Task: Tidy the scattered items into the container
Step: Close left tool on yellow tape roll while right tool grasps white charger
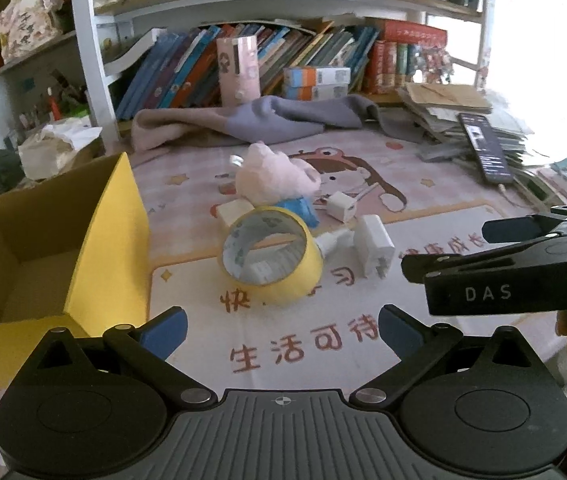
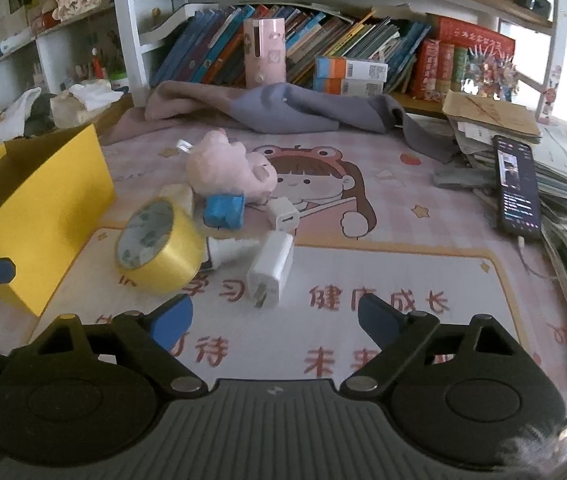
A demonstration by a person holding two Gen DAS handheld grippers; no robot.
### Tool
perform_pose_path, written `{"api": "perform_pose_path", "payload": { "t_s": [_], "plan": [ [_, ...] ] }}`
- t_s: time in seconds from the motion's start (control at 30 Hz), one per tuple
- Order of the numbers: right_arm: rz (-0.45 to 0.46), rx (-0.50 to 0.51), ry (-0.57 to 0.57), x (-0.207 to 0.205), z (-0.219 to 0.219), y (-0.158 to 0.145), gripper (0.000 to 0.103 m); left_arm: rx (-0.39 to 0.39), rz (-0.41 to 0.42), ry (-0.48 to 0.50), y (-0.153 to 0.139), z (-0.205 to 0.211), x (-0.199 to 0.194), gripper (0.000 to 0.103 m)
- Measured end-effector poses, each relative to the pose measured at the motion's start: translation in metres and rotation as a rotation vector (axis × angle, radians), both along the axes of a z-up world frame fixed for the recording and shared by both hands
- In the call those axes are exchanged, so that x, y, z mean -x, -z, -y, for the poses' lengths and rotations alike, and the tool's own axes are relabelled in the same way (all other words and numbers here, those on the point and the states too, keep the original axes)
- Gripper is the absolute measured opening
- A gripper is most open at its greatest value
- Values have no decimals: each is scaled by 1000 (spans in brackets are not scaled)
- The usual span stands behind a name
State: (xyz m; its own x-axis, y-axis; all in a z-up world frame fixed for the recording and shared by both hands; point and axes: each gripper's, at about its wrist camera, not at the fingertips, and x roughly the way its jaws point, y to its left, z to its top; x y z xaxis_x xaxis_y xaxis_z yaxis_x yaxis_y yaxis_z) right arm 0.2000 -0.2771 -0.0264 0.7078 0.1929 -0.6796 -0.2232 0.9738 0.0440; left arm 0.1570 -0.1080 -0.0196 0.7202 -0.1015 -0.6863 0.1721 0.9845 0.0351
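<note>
A yellow tape roll [image 1: 271,254] [image 2: 159,246] stands on edge on the printed mat. Behind it lie a pink plush toy [image 1: 273,178] [image 2: 227,166] with a blue part [image 2: 223,210], a small white charger [image 1: 341,206] [image 2: 283,214] and a larger white charger [image 1: 375,250] [image 2: 269,270]. An open yellow cardboard box [image 1: 103,240] [image 2: 43,200] stands at the left. My left gripper [image 1: 283,332] is open and empty, just short of the tape roll. My right gripper [image 2: 275,320] is open and empty, just short of the larger charger; in the left wrist view its body [image 1: 503,272] shows at the right.
A grey and beige cloth [image 1: 243,120] lies at the back of the mat before a bookshelf [image 1: 283,52]. A phone [image 2: 517,184] leans on a stack of papers [image 2: 555,168] at the right. Crumpled paper and bags [image 1: 55,144] sit behind the box.
</note>
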Motion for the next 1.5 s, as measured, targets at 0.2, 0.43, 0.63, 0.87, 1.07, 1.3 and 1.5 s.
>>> {"api": "perform_pose_path", "payload": {
  "t_s": [0.2,0.43,0.63,0.87,1.07,1.3,1.5],
  "plan": [
    [-65,-26,-48,-37,6,14,85,-16,-26,-57,7,8,-24,102],
    [-118,-63,-102,-72,6,28,77,6,-56,-126,19,10,-53,102],
    [-187,-96,-127,-101,8,41,62,23,-62,-168,25,9,-72,102],
    [-234,-115,-168,-115,11,49,45,111,-89,-210,36,-2,-99,102],
    [-251,-107,-168,-120,20,53,34,153,-143,-266,49,-6,-120,102],
    [-264,-106,-178,-121,25,56,26,135,-199,-275,62,1,-133,102],
    [-257,-93,-182,-120,27,56,25,168,-199,-280,63,1,-130,95]
  ]
}}
